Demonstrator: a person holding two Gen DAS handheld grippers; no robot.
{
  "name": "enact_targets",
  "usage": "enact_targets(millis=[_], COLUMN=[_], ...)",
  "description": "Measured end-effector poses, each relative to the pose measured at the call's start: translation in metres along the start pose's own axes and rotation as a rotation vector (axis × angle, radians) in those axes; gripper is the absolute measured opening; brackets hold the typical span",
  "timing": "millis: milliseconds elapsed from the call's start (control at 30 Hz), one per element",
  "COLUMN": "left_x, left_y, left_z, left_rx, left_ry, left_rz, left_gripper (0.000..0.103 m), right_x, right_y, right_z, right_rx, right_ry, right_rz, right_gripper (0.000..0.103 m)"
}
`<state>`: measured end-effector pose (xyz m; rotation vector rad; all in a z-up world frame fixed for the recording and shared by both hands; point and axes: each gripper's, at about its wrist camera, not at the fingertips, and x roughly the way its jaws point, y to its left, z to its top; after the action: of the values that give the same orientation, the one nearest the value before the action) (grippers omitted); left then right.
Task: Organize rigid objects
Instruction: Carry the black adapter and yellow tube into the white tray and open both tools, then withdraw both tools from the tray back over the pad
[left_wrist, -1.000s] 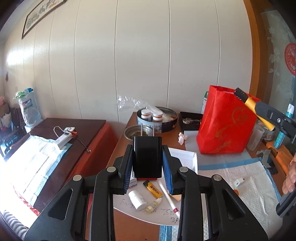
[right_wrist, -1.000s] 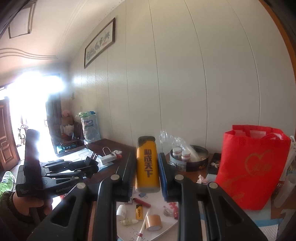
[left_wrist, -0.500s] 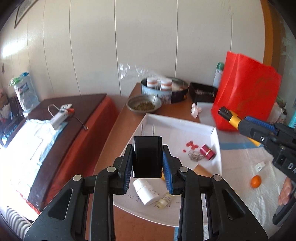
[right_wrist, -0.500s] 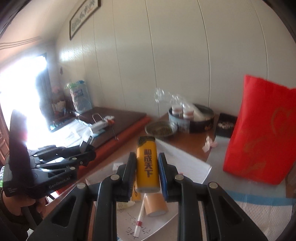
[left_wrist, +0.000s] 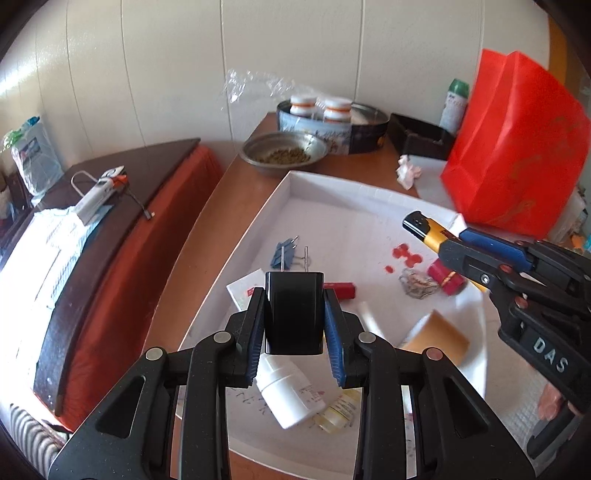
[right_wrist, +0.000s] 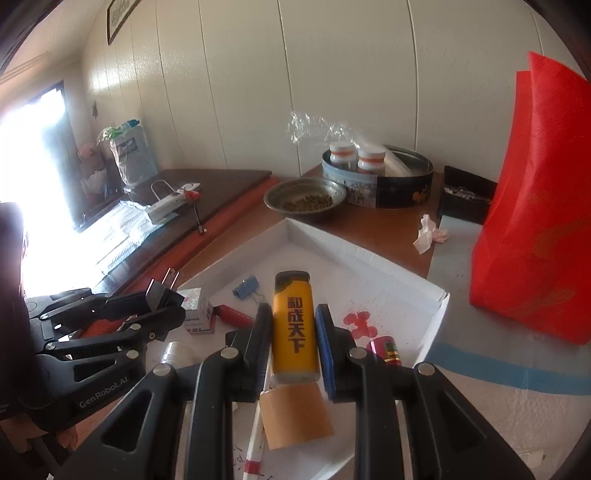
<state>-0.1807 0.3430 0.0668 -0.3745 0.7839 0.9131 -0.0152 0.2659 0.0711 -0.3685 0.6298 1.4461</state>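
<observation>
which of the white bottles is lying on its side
The white bottle in the white tray, just below the left tool's black plug. The two orange-banded bottles stand upright in the round tin.

Yellow lighter (right_wrist: 295, 328): "和成天下". Left tool (right_wrist: 168, 295) body: "GenRobot.AI".

Wooden table (left_wrist: 236, 192) under white tray (left_wrist: 288, 192)

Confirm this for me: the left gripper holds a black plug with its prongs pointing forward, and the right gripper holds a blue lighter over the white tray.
Wrong on one point: the lighter is yellow, not blue, as the right wrist view shows. The rest stands: the left gripper holds the black plug, prongs forward, and the right gripper holds its lighter over the white tray.
</observation>
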Motion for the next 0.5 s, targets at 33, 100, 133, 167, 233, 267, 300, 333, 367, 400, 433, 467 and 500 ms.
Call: enact_targets(millis=[33,100,133,167,233,267,300,333,367,400,433,467,500], left_x=[0.005,0.011,0.014,0.015,0.014,0.013,0.009,0.007,0.003,0.0,-0.005,-0.007,-0.011], left_y=[0.002,0.003,0.003,0.004,0.006,0.007,0.009,0.01,0.012,0.014,0.018,0.02,0.021], left_z=[0.0,-0.001,-0.001,-0.002,-0.002,-0.001,-0.001,0.0,0.001,0.002,0.002,0.002,0.002], left_rx=[-0.006,-0.013,-0.016,-0.021,-0.038,-0.046,-0.056,-0.061,-0.067,-0.075,-0.091,-0.103,-0.113], left_ry=[0.01,0.028,0.033,0.034,0.023,0.014,-0.004,-0.019,-0.042,-0.055,-0.062,-0.067,-0.075], left_rz=[0.006,0.013,0.016,0.021,0.029,0.032,0.039,0.044,0.074,0.088,0.088,0.087,0.089], left_gripper=[0.029,0.029,0.029,0.029,0.041,0.054,0.086,0.097,0.1,0.103,0.103,0.103,0.103], right_x=[0.003,0.007,0.009,0.011,0.014,0.013,0.011,0.012,0.009,0.006,0.002,-0.001,-0.005], right_y=[0.0,0.001,0.001,0.0,0.0,-0.001,-0.002,-0.002,-0.003,-0.004,-0.004,-0.003,-0.002], right_z=[-0.001,-0.003,-0.002,-0.003,-0.003,-0.003,-0.004,-0.003,-0.004,-0.005,-0.006,-0.007,-0.009], right_rx=[-0.005,-0.005,-0.002,0.001,0.005,0.01,0.017,0.022,0.027,0.034,0.041,0.044,0.043], right_ry=[0.004,0.016,0.02,0.024,0.021,0.013,0.006,0.004,0.003,-0.005,-0.018,-0.029,-0.039], right_rz=[-0.001,0.002,0.003,0.005,0.006,0.008,0.011,0.013,0.014,0.007,0.005,0.007,0.002], right_gripper=[0.023,0.023,0.023,0.023,0.023,0.023,0.026,0.041,0.053,0.075,0.092,0.096,0.103])
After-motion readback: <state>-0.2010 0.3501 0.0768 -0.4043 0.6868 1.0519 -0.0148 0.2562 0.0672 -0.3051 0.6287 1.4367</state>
